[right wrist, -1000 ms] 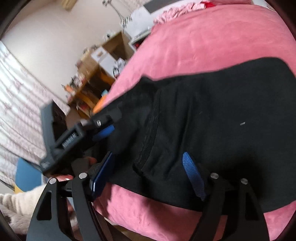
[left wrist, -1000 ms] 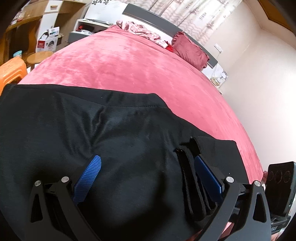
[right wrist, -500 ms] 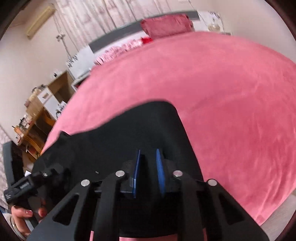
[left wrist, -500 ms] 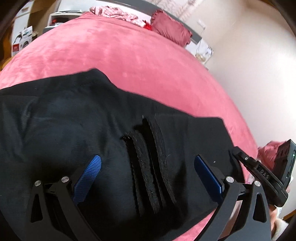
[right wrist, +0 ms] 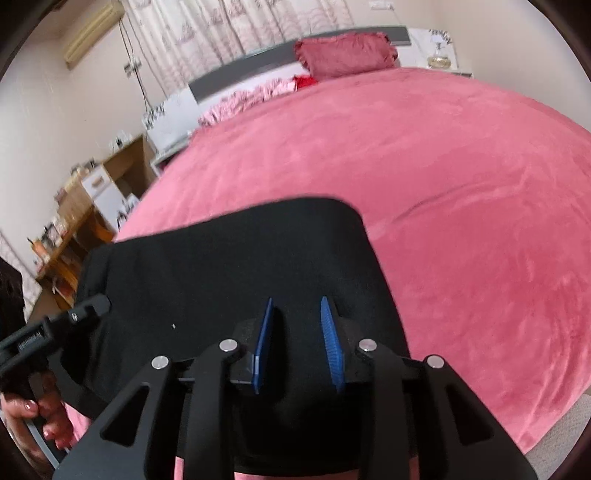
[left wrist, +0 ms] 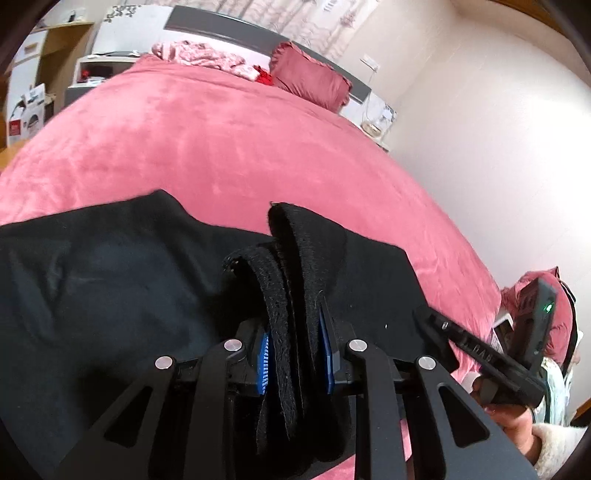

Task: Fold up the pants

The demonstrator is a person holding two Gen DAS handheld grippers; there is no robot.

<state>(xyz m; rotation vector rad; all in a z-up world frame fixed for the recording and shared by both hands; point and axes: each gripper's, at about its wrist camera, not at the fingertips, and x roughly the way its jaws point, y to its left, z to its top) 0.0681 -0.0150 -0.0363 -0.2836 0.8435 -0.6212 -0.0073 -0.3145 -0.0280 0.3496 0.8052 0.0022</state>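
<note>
Pants [left wrist: 110, 280] lie on pink bed [left wrist: 229, 147], waistband pinched by left gripper [left wrist: 295, 350].

We see a wide bed [right wrist: 424, 177] under a pink plush cover, with a grey headboard [left wrist: 236, 27] at its far end and a dark red frilled pillow [right wrist: 343, 55] leaning against it beside some crumpled pink bedding [left wrist: 199, 59]. Behind the headboard hang pale patterned curtains [right wrist: 229, 26], and the plain cream walls [left wrist: 480, 122] are softly lit. Along one side we make out wooden shelves [right wrist: 70, 225] crowded with small things, and a white nightstand [right wrist: 439, 51] stands by the pillow.
</note>
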